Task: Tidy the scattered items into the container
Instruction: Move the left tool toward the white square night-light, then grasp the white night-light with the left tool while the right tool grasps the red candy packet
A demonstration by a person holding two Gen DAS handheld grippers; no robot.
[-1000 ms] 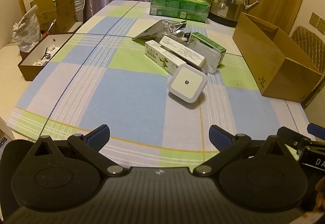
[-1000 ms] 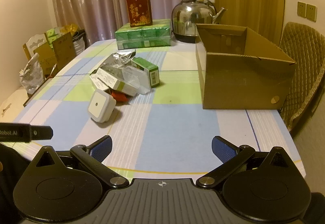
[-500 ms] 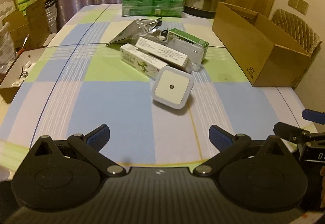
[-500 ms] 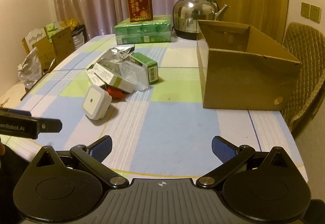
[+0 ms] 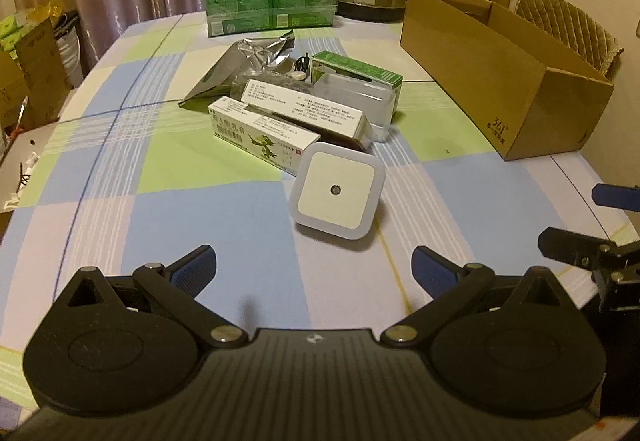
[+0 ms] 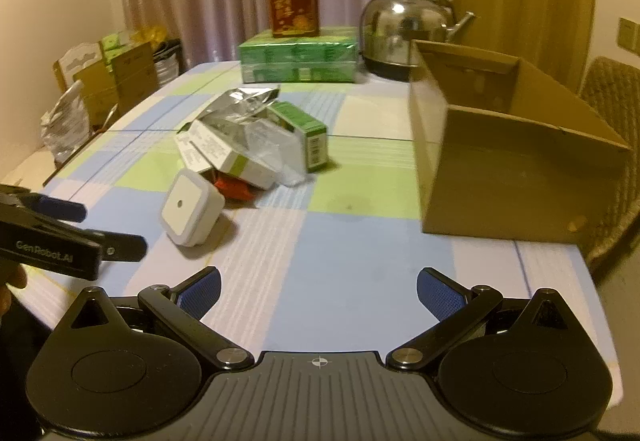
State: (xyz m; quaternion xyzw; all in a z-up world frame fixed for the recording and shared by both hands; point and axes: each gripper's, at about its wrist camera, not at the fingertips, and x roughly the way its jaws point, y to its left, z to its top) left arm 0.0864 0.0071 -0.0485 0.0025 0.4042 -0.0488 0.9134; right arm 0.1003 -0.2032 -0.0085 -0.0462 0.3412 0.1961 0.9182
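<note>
Hovering with left gripper (image 5: 314,265) spread wide and empty before the small white square plastic night light (image 5: 337,195), near the table's front edge, probably light, rigid and slick, best pinched across 2 opposite side walls.

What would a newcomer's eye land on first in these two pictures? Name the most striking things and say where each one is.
First comes the white square night light, lying on the checked tablecloth just ahead of the open left gripper. Behind it is a jumble of small boxes and a crumpled foil bag. To the right sits a big open cardboard box, with a shiny metal kettle at the table's far end.
</note>
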